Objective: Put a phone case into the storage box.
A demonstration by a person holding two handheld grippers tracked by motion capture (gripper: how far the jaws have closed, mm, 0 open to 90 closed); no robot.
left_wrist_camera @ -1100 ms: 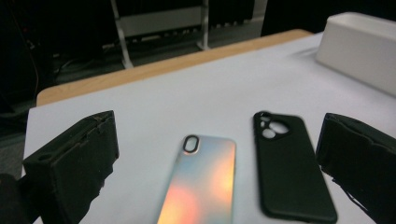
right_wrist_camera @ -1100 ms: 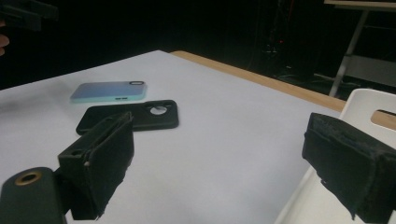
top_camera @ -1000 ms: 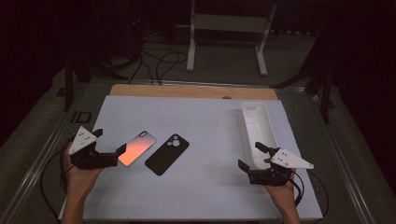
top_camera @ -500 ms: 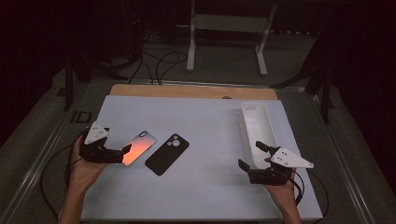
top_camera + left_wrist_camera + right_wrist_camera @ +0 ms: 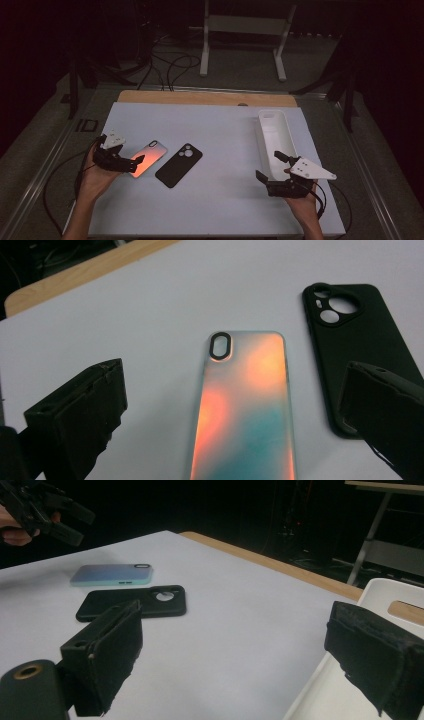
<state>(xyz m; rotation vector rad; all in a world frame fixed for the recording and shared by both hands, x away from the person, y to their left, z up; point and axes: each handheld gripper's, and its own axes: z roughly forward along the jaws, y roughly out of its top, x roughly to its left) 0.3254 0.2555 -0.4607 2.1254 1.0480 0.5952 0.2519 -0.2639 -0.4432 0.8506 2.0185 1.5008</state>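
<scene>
An iridescent orange-teal phone case point(image 5: 150, 157) point(image 5: 245, 405) lies flat on the white table top, camera hole pointing away from me. Just to its right lies a black phone case point(image 5: 179, 164) point(image 5: 350, 330). My left gripper point(image 5: 134, 163) point(image 5: 235, 372) is open, its jaws standing either side of the iridescent case's near end without touching it. My right gripper point(image 5: 270, 166) point(image 5: 237, 612) is open and holds nothing, hovering at the near left corner of a long white tray point(image 5: 267, 131) point(image 5: 395, 592). The right gripper view also takes in both cases point(image 5: 112, 574) point(image 5: 132, 602) and the left gripper point(image 5: 45, 510).
A wooden strip point(image 5: 205, 97) runs along the table's far edge. Cables point(image 5: 165, 70) and a metal stand point(image 5: 245, 30) are on the dark floor behind. Bare white surface point(image 5: 225, 150) separates the cases from the tray.
My left gripper has moved right, from the table's left edge up to the iridescent case, and its jaws now straddle that case's near end. The right gripper has stayed put.
</scene>
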